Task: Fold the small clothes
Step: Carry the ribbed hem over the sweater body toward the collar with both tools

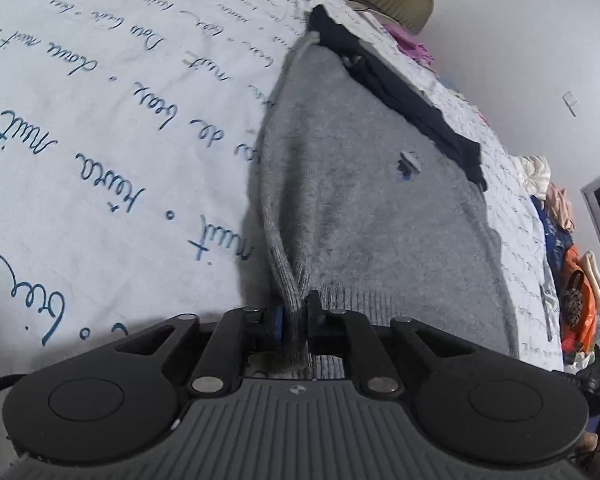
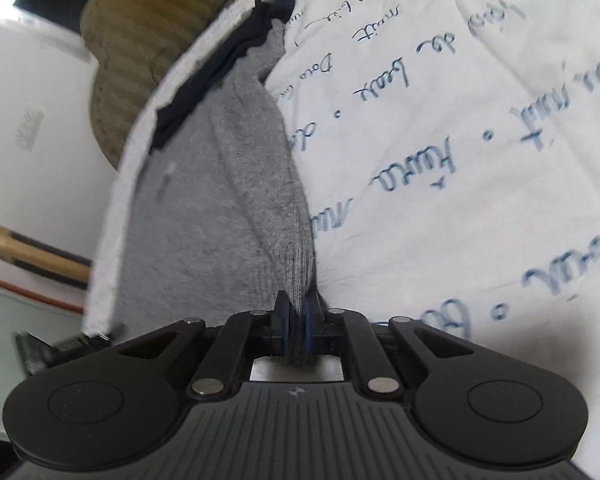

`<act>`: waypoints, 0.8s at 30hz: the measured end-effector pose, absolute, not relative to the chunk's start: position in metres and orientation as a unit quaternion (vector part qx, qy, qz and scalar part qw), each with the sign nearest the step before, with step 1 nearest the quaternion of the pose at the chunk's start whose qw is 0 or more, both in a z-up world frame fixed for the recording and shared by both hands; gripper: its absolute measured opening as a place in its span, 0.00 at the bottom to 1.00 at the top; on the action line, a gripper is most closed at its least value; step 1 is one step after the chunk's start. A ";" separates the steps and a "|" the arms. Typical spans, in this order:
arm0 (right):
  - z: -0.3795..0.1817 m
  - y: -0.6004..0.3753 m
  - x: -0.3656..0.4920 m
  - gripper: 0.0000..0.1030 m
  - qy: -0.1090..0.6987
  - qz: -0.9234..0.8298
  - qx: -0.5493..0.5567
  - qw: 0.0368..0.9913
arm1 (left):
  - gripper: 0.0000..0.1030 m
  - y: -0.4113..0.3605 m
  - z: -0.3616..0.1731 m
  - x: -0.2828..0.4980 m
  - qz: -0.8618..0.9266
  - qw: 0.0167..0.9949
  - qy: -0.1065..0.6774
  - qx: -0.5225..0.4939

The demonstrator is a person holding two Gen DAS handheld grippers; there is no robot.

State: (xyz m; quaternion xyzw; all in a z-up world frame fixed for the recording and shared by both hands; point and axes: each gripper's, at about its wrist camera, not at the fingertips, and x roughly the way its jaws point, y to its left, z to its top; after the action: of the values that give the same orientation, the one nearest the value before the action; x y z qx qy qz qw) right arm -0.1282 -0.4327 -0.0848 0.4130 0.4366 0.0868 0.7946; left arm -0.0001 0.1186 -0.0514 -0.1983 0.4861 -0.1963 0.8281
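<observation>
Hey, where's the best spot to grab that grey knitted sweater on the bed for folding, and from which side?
Take the grey sweater by its ribbed hem, coming in low from the near edge. The rib is thicker there and bunches into a firm ridge. Both grips already sit there: the left hand-held gripper and right hand-held gripper are each shut on a pinch of hem.

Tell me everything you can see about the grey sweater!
The grey sweater looks soft and fuzzy, knitted, with ribbed edges and a tiny blue logo. It lies spread on a white sheet with blue writing. A dark garment lies along its far edge. The left gripper and right gripper each pinch a bunched edge.
</observation>
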 end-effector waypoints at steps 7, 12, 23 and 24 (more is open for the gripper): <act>-0.090 -0.442 -0.134 0.13 0.425 0.100 0.456 0.776 | 0.56 0.113 -0.049 -0.005 -0.224 0.823 0.482 -0.203; -0.098 -0.430 -0.119 0.13 0.432 0.118 0.478 0.756 | 0.10 0.105 -0.053 0.002 -0.201 0.824 0.494 -0.192; -0.048 -0.441 -0.107 0.10 0.343 0.167 0.484 0.788 | 0.09 0.116 -0.001 0.025 -0.264 0.819 0.456 -0.227; -0.038 -0.444 -0.100 0.10 0.330 0.176 0.483 0.792 | 0.09 0.116 0.008 0.033 -0.270 0.820 0.445 -0.236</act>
State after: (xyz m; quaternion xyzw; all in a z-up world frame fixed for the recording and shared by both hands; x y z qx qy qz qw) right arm -0.1004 -0.4440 -0.0377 0.4830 0.3301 0.1758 0.7917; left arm 0.0332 0.1157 0.0076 -0.2361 0.4454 -0.2696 0.8204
